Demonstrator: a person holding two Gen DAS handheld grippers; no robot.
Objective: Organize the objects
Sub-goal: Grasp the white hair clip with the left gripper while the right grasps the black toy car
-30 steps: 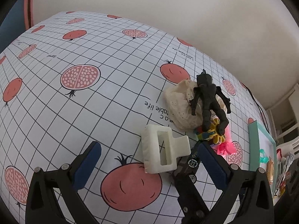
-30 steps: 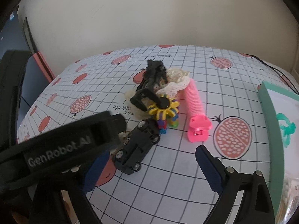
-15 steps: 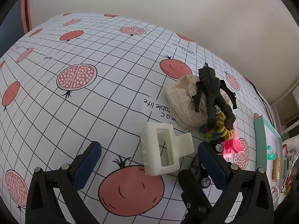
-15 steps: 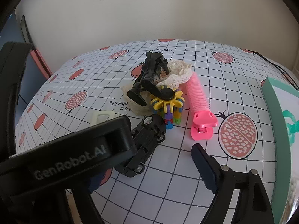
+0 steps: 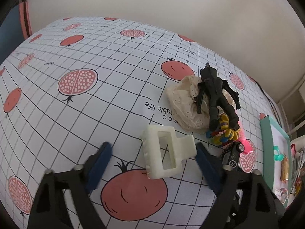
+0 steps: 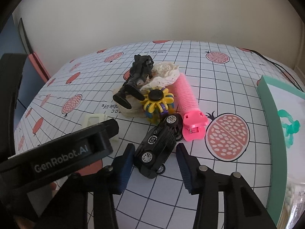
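Counter [image 5: 118, 61] w/ white grid cloth, red pomegranate print. Objs clustered near centre-right.

Left claw [image 5: 154, 152]: jaws closing, not yet gripping. Cream hair clip [image 5: 167, 150] lies flat between them: boxy, rectangular cut-out in its body, toothed edge, two flared handles pointing right. Right pad appears at or just beside a handle; left pad stands apart from the clip w/ bare cloth between. No pinch seen.

Right claw [image 6: 154, 156]: jaws closing around black toy car [image 6: 158, 143]. Car sits on its wheels, angled, nose toward far right; glossy black, silver hubs, round white emblem on hood. Left pad touching or just beside the car's near flank; right pad just off its other side, small gap visible. Not clamped as far as can be told.

Rest of cluster, just beyond the car:
- yellow/multicolour gear toy [image 6: 158, 103] w/ black round cap, touching car's far end.
- pink comb-like clip [image 6: 188, 108], ribbed barrel, flat pink handle; lies right of car, near its front wheel.
- black figurine [image 6: 137, 80] sprawled over cream lace cloth [image 6: 165, 74], feet toward gear toy.

Teal-rimmed tray [image 6: 266, 95] at right edge of counter, well apart from the cluster; a teal item inside, detail unclear.
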